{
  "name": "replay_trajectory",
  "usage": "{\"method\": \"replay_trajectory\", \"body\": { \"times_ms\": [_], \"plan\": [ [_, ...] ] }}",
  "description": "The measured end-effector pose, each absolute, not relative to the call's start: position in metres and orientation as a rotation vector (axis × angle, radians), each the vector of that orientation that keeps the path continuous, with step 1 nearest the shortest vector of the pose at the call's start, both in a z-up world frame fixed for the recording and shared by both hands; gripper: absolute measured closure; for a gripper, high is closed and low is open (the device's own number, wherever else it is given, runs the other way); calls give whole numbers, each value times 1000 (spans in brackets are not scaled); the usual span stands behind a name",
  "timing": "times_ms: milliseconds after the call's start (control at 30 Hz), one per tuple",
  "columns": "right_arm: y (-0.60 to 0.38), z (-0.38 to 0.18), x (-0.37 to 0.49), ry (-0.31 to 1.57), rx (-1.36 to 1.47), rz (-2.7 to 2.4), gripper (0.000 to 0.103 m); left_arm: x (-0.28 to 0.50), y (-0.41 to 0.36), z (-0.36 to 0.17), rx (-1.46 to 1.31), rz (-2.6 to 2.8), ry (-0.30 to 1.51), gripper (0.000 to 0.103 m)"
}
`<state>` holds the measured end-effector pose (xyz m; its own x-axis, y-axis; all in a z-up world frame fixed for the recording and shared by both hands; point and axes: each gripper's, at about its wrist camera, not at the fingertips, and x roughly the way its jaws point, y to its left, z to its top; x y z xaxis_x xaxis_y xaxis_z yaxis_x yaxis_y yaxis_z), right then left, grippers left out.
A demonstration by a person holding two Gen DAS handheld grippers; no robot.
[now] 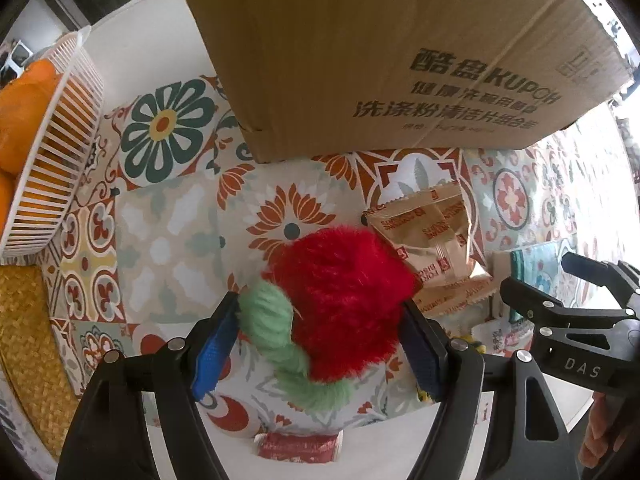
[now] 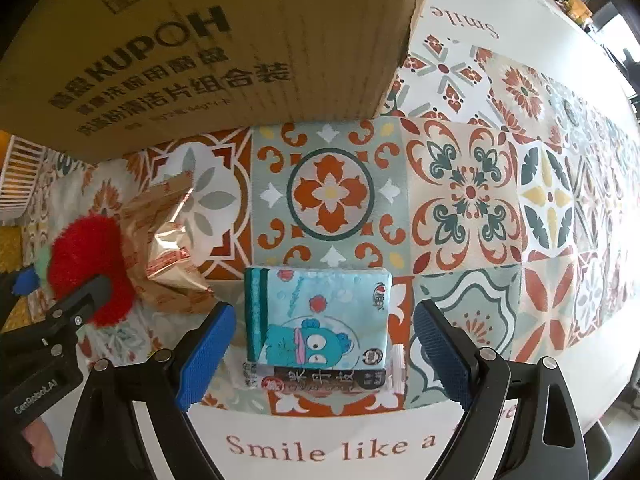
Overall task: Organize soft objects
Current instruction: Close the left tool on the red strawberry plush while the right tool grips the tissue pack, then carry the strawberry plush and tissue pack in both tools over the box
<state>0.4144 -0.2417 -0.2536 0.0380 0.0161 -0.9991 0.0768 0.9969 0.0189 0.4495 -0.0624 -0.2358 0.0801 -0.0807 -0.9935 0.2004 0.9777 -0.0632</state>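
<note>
A fluffy red plush with a green tuft (image 1: 340,304) sits between the fingers of my left gripper (image 1: 320,340), which is shut on it over the patterned tablecloth; the plush also shows in the right wrist view (image 2: 90,260). A light blue tissue pack with a cartoon character (image 2: 320,316) lies on the table between the open fingers of my right gripper (image 2: 324,348), not touched. The right gripper also shows in the left wrist view (image 1: 568,312). A large KUPOH cardboard box (image 1: 392,52) stands just behind both.
Brown snack packets (image 1: 432,240) lie right of the plush. A white slatted basket with oranges (image 1: 44,140) stands at the far left, on a woven yellow mat (image 1: 28,344). A dark snack packet (image 2: 320,382) lies under the tissue pack. A red packet (image 1: 298,446) lies near the table's front edge.
</note>
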Motion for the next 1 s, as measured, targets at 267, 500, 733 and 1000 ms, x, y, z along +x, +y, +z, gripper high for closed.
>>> {"method": "replay_trajectory", "body": {
  "times_ms": [267, 500, 733, 1000],
  "plan": [
    [-252, -275, 421, 1550, 87, -62, 12, 452, -71, -255, 83, -203, 1497, 43],
    [-257, -298, 431, 1542, 109, -51, 20, 451, -69, -259, 64, -220, 1481, 62],
    [-256, -288, 421, 1524, 121, -42, 30, 437, -59, -245, 46, -236, 1455, 64],
    [-249, -249, 403, 1444, 94, -18, 30, 415, -55, -218, -17, -258, 1407, 65]
  ]
}}
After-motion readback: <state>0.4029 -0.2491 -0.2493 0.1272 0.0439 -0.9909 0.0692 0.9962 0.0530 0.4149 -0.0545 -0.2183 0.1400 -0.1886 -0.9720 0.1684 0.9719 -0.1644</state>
